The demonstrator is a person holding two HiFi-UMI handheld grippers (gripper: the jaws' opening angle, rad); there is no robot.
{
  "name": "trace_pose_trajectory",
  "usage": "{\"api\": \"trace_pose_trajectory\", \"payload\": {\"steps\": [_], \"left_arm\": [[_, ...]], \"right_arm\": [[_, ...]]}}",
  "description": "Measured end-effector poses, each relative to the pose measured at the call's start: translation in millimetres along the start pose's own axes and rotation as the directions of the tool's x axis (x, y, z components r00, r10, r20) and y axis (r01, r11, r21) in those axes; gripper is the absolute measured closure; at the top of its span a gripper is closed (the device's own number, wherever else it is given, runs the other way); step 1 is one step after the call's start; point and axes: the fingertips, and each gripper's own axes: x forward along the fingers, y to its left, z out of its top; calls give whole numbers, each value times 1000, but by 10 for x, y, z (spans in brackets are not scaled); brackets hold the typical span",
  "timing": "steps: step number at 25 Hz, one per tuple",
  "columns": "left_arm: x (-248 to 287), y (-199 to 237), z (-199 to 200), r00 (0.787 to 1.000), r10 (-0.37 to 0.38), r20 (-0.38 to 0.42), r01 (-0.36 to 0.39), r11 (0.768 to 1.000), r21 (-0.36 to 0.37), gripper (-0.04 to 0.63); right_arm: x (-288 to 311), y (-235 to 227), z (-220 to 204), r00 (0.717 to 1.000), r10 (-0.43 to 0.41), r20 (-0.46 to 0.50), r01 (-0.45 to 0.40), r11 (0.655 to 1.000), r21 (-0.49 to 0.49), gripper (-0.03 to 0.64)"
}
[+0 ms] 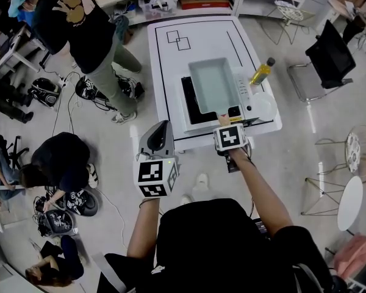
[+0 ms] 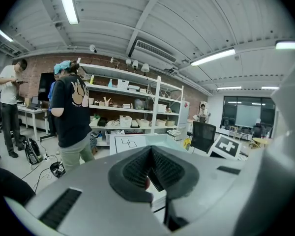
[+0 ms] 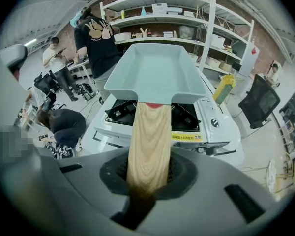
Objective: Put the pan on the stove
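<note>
A pale teal rectangular pan point(image 1: 213, 84) with a wooden handle point(image 3: 148, 141) sits over the black burner of the white stove point(image 1: 192, 112) on the white table point(image 1: 201, 32). My right gripper point(image 1: 224, 119) is at the table's near edge, shut on that handle. In the right gripper view the pan point(image 3: 155, 68) stretches away over the stove point(image 3: 206, 117), and whether it rests on the burner or hovers just above it I cannot tell. My left gripper point(image 1: 161, 127) hangs off the table's near-left corner, jaws together and holding nothing.
A yellow oil bottle point(image 1: 262, 72) and a white bowl point(image 1: 262, 105) stand right of the stove. A black chair point(image 1: 329, 54) is at the right. A person point(image 1: 85, 29) stands by the table's left side, others crouch on the floor among bags and cables. Shelves line the far wall.
</note>
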Motion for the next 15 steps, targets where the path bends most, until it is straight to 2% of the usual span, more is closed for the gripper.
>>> {"api": "trace_pose_trajectory", "payload": {"steps": [8,15], "left_arm": [[2,0,-41,1000,-2,-6,2,1000,0,585],[-36,-6,-17,1000,-9,-4,9,1000,-1,585]], "right_arm": [[63,-64,-94,998,-34,-61,35,999,14,574],[76,-96,-86,995,-68,-76,69,998,5,572]]}}
